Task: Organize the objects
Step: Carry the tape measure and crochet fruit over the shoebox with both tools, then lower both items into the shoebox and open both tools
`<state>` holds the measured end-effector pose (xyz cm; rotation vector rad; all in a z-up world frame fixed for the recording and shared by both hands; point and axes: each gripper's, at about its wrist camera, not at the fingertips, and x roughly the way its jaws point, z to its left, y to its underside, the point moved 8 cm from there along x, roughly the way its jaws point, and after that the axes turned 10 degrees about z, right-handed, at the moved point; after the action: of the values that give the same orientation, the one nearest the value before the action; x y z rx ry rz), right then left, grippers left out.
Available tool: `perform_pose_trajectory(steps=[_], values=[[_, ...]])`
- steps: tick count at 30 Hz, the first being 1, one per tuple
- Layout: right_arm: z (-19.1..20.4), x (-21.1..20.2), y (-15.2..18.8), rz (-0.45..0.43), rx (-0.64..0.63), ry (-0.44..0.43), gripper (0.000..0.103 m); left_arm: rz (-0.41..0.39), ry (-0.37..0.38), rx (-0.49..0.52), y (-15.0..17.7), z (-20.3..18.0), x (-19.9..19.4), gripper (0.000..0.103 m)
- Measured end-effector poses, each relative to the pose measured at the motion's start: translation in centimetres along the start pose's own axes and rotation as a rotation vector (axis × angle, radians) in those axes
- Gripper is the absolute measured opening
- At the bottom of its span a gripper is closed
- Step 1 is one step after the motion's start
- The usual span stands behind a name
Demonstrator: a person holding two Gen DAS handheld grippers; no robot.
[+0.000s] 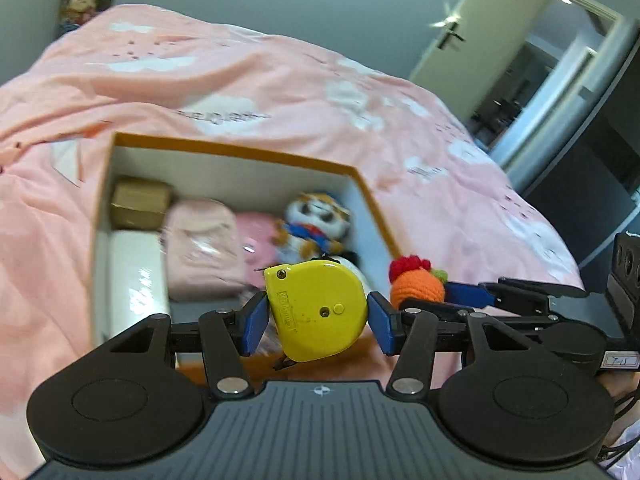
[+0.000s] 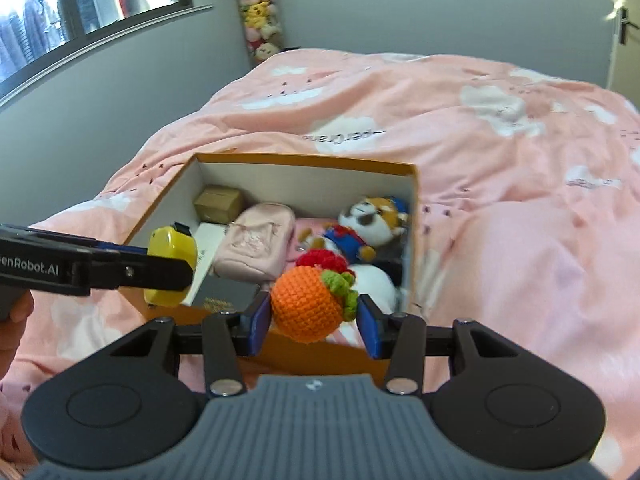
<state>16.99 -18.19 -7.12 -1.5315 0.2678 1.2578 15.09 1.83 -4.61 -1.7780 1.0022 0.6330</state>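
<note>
My left gripper (image 1: pixel 318 314) is shut on a yellow tape measure (image 1: pixel 320 312), held in the air at the near side of an open orange box (image 1: pixel 236 152). From the right wrist view the same tape measure (image 2: pixel 172 244) shows at the box's (image 2: pixel 304 162) left rim, in the left gripper (image 2: pixel 168 270). My right gripper (image 2: pixel 312 320) is shut on an orange crocheted fruit toy (image 2: pixel 308 306) with red and green tufts, above the box's near edge. That toy (image 1: pixel 416 284) appears right of the tape measure in the left view, in the right gripper (image 1: pixel 440 298).
The box rests on a bed with a pink quilt (image 2: pixel 500 200). Inside lie a small cardboard carton (image 2: pixel 218 202), a pink pouch (image 2: pixel 256 246), a plush fox (image 2: pixel 372 224), a white box (image 1: pixel 136 276) and a dark booklet (image 2: pixel 224 294). A door (image 1: pixel 480 32) stands open at the far right.
</note>
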Motion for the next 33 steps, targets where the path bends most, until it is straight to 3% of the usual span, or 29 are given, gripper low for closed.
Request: perform_pose_trajectory(steps=[3, 10, 18, 22, 24, 27, 33], values=[[0.3, 2.4, -1.2, 0.044, 0.001, -0.019, 0.048, 0.013, -0.028, -0.014, -1.0, 1.4, 0.7, 0.061], [0.5, 7.8, -1.1, 0.199, 0.050, -0.069, 0.048, 0.074, -0.009, -0.066, -1.3, 3.3, 3.0, 0.061], [-0.4, 10.3, -0.4, 0.292, 0.124, -0.096, 0.050, 0.124, 0.003, -0.085, -1.1, 4.3, 4.4, 0.061], [-0.4, 10.4, -0.4, 0.301, 0.131, -0.107, 0.051, 0.148, 0.003, -0.097, -1.0, 4.5, 5.2, 0.061], [-0.5, 10.2, -0.5, 0.296, 0.135, -0.109, 0.060, 0.155, -0.001, -0.097, -1.2, 4.5, 5.5, 0.061], [-0.8, 9.0, -1.0, 0.255, 0.149, -0.117, 0.060, 0.164, -0.001, -0.095, -1.6, 4.4, 5.9, 0.061], [-2.2, 7.0, -2.2, 0.134, 0.134, -0.015, 0.060, 0.224, 0.006, -0.091, -2.4, 3.3, 8.2, 0.061]])
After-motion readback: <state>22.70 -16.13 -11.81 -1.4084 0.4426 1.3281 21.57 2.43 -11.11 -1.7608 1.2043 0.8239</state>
